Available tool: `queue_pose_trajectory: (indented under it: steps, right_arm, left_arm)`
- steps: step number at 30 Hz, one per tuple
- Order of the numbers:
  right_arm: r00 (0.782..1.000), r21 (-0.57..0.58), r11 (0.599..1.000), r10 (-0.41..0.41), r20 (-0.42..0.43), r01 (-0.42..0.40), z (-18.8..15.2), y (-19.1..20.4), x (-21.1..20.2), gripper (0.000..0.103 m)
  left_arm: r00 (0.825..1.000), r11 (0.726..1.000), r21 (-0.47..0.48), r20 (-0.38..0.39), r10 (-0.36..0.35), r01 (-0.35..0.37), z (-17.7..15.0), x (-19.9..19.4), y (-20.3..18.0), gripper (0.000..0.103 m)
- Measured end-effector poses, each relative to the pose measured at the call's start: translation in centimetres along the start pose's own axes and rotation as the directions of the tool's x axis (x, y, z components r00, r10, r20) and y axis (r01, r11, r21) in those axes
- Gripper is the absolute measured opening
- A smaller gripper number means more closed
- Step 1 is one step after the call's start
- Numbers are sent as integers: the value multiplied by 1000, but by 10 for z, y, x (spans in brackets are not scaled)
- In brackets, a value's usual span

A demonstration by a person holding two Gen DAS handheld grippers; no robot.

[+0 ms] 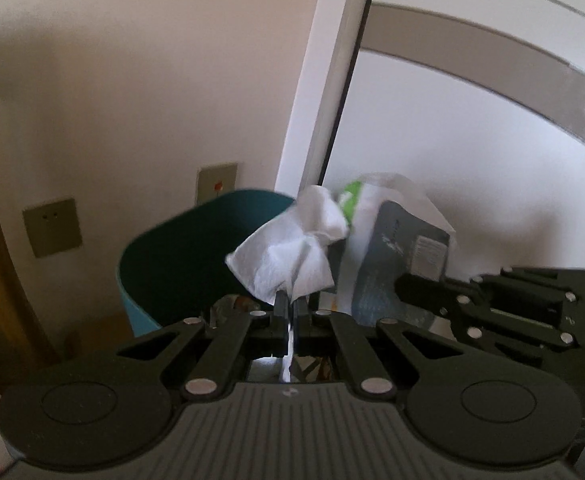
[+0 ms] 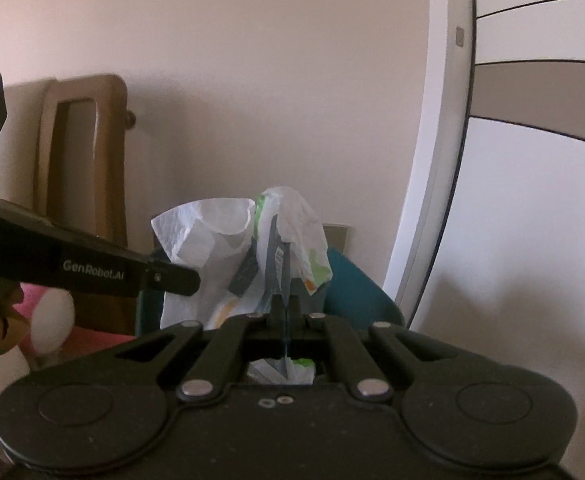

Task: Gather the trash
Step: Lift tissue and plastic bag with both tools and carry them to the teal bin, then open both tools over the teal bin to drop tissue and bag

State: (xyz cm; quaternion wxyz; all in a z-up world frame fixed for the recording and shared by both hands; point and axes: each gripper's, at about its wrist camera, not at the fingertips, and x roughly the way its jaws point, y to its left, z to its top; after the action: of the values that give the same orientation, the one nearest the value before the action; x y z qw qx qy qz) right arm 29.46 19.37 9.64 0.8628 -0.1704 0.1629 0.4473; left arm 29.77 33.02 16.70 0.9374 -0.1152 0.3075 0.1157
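White crumpled paper tissue [image 1: 288, 246] was pinched in the left gripper [image 1: 291, 304], jaws fully closed on its lower edge, the wad sticking up past the fingertips. Right gripper [image 2: 286, 304] was likewise clamped tight, on a thin translucent plastic bag with green and orange print [image 2: 292, 236]; a grey-blue printed pouch [image 1: 396, 256] seemed to be bunched in with it, though whether the jaws held the pouch itself I couldn't tell.

Teal plastic waste bin [image 1: 180, 256] stood on the floor by the beige wall [image 1: 132, 80], just beyond both loads; in the left view it sat left of the tissue, far side of the fingertips, rim open and interior dark.

Progress read: pickup done for these pieces, both carried near the bin. Left to do: get each load over the rim and release. Neither piece was inside yet. Whether more trash remained elsewhere wasn't visible. Light tissue and bag may cling to the pads on release.
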Motion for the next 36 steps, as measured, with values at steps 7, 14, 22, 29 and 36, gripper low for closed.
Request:
queue_pose_trajectory:
  steps: [7, 14, 22, 29, 36]
  right_arm:
    - [998, -33, 999, 27, -64, -29, -13, 11, 14, 4]
    - [997, -34, 999, 32, -65, -34, -12, 16, 2, 20]
    - [998, 24, 999, 23, -50, -22, -7, 11, -21, 38]
    - [999, 72, 997, 24, -21, -23, -5, 6, -50, 43]
    - [999, 109, 994, 30, 14, -31, 0, 1, -77, 55]
  left_arm:
    - [997, 1000, -13, -71, -15, 14, -3, 28, 1, 2]
    - [992, 999, -40, -124, -37, 32, 0, 55, 0, 2]
    - [996, 999, -24, -80, 32, -34, -2, 41, -5, 28]
    - [999, 998, 11, -1, 55, -55, 5, 19, -15, 67]
    - [998, 998, 26, 34, 56, -57, 14, 4, -29, 74]
